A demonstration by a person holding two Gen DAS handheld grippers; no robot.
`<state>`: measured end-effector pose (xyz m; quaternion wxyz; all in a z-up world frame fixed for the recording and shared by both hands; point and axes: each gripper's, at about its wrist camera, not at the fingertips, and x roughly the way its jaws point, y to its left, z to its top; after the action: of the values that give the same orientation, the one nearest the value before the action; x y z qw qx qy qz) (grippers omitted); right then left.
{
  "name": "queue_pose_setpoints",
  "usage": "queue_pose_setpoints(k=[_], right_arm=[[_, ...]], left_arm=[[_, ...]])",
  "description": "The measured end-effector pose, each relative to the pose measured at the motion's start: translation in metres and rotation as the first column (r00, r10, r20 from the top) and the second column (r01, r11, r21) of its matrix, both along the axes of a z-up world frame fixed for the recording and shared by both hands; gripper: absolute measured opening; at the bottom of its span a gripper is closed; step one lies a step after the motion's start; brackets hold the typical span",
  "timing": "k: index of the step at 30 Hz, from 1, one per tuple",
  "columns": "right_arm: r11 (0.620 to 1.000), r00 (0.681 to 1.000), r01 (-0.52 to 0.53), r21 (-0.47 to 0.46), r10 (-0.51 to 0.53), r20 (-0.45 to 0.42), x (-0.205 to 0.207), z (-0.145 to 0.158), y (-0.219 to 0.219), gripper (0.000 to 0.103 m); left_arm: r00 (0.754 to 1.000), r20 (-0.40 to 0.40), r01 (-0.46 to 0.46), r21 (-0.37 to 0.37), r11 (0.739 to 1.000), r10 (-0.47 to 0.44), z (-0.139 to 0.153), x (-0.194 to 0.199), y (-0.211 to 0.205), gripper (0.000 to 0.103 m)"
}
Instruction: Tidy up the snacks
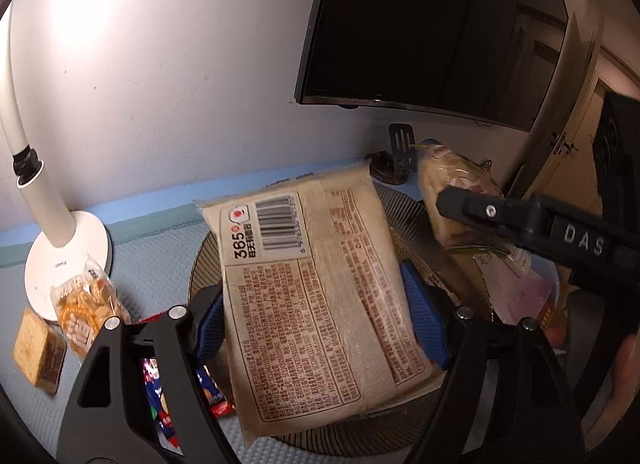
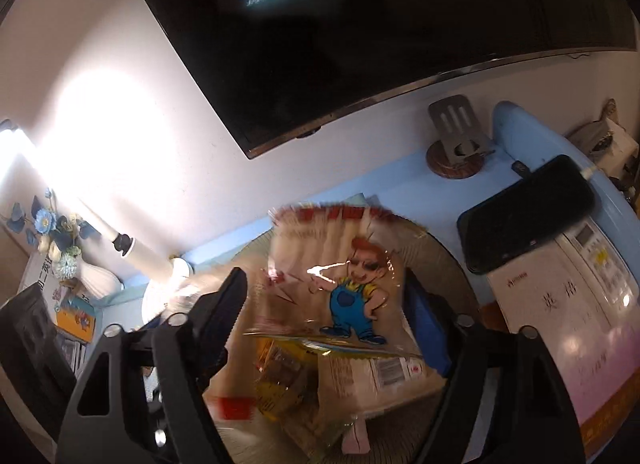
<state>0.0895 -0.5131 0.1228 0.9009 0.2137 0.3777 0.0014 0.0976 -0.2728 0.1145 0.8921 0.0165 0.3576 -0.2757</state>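
The round ribbed tray (image 1: 404,200) lies directly under and ahead of both tools, on the blue counter (image 1: 152,260). The left tool (image 1: 320,304) is clamped across the short width of the beige barcode pack (image 1: 312,276), whose long axis runs forward along the fingers and over the tray. The right tool (image 2: 324,304) appears to pinch the smaller cartoon-printed bag (image 2: 340,264) above the same tray, just to the right.

A home room: a large dark wall-mounted television (image 1: 420,24) hangs above a light-blue table (image 1: 132,260) with a white gooseneck desk lamp (image 1: 52,220) and a vase of blue artificial flowers (image 2: 60,240).
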Motion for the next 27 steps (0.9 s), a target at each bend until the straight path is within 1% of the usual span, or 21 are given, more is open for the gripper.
queue_pose_setpoints(k=[1,2,4,9,12,16,19,22,24,27], right_arm=[[1.000,1.000,0.000,-0.010,0.000,-0.008,0.004,0.001,-0.001,0.077],[1.000,1.000,0.002,-0.020,-0.002,-0.009,0.003,0.001,-0.002,0.077],[1.000,1.000,-0.001,-0.026,0.001,-0.007,-0.004,0.000,-0.003,0.077],[1.000,1.000,-0.016,-0.009,0.016,-0.022,-0.032,-0.010,0.003,0.077],[0.998,0.999,-0.049,-0.024,0.049,-0.019,-0.053,-0.010,0.023,0.077],[0.990,0.991,-0.137,-0.042,0.137,0.001,-0.082,-0.006,0.066,0.077],[0.974,0.975,-0.221,-0.054,0.222,0.011,-0.102,-0.006,0.105,0.079],[0.940,0.943,-0.331,-0.084,0.332,0.002,-0.119,-0.011,0.153,0.079],[0.916,0.924,-0.380,-0.125,0.381,-0.021,-0.125,-0.020,0.186,0.079],[0.889,0.903,-0.429,-0.161,0.422,-0.074,-0.126,-0.040,0.224,0.079]], left_arm=[[1.000,0.017,-0.013,0.015,1.000,0.013,0.000,0.001,-0.002,0.087],[0.999,0.026,-0.019,0.021,1.000,0.019,0.000,0.001,-0.001,0.087],[1.000,0.020,-0.019,0.008,1.000,0.019,0.001,0.001,0.008,0.087],[0.996,0.014,-0.083,-0.039,0.996,0.083,0.008,-0.011,0.059,0.088],[0.992,0.018,-0.128,-0.053,0.990,0.129,0.012,-0.025,0.092,0.088],[0.979,0.027,-0.200,-0.051,0.978,0.202,0.016,-0.048,0.145,0.088],[0.961,0.017,-0.273,-0.044,0.961,0.274,0.012,-0.061,0.186,0.089],[0.936,0.004,-0.352,-0.033,0.935,0.353,0.002,-0.072,0.229,0.089],[0.917,-0.024,-0.400,-0.023,0.916,0.399,-0.010,-0.076,0.255,0.089],[0.888,-0.040,-0.458,0.023,0.889,0.458,-0.032,-0.078,0.284,0.089]])
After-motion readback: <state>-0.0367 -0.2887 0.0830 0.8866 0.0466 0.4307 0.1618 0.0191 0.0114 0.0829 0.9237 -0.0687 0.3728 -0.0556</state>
